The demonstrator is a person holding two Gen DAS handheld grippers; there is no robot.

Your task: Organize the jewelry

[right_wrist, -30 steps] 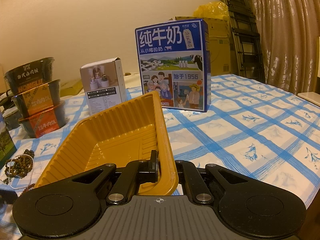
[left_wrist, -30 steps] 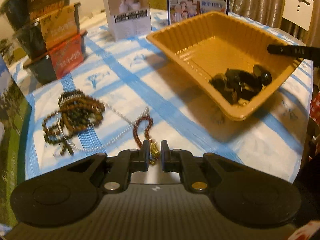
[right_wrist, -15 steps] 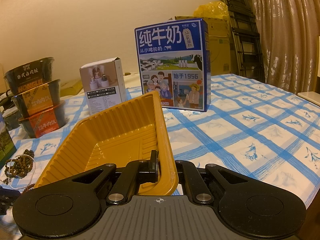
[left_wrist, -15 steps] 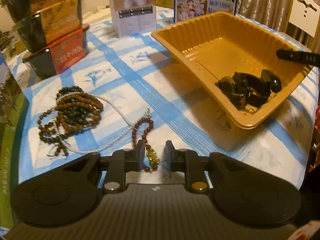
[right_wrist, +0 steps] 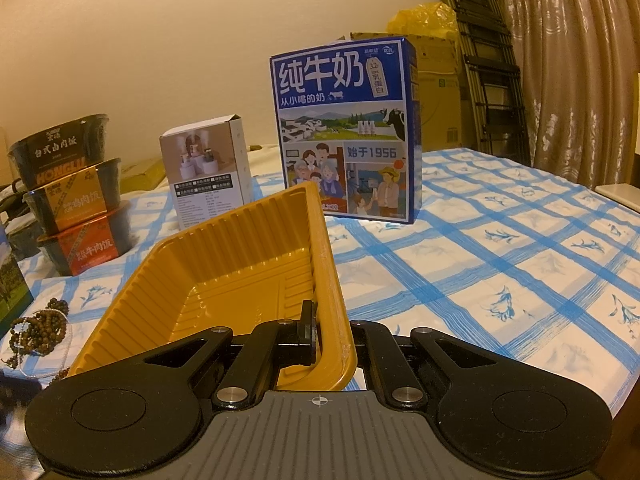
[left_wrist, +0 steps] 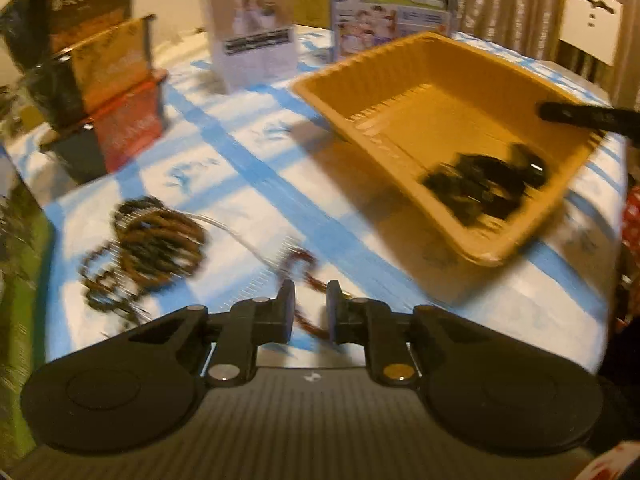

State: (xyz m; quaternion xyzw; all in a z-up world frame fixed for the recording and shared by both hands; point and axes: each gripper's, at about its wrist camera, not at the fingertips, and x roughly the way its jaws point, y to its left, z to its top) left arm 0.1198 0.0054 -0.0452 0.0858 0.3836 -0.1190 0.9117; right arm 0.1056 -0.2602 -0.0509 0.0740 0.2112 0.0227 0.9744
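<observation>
Tray (left_wrist: pixel 452 92) tilted, dark beads (left_wrist: pixel 484 188) inside; right hand-held gripper (right_wrist: pixel 332 332) clamps its rim; left hand-held gripper (left_wrist: pixel 311 312) parted.

Ribbed orange plastic tray (right_wrist: pixel 224 264): thin, semi-glossy moulded walls. Beneath it, blue-checked white tablecloth (right_wrist: pixel 500 264): matt woven cloth. Behind the tray, blue printed milk carton (right_wrist: pixel 346 128): smooth, coated cardboard. Left of the tray, brown beaded strands (right_wrist: pixel 38 332): rounded, wood-like beads, dull sheen.
</observation>
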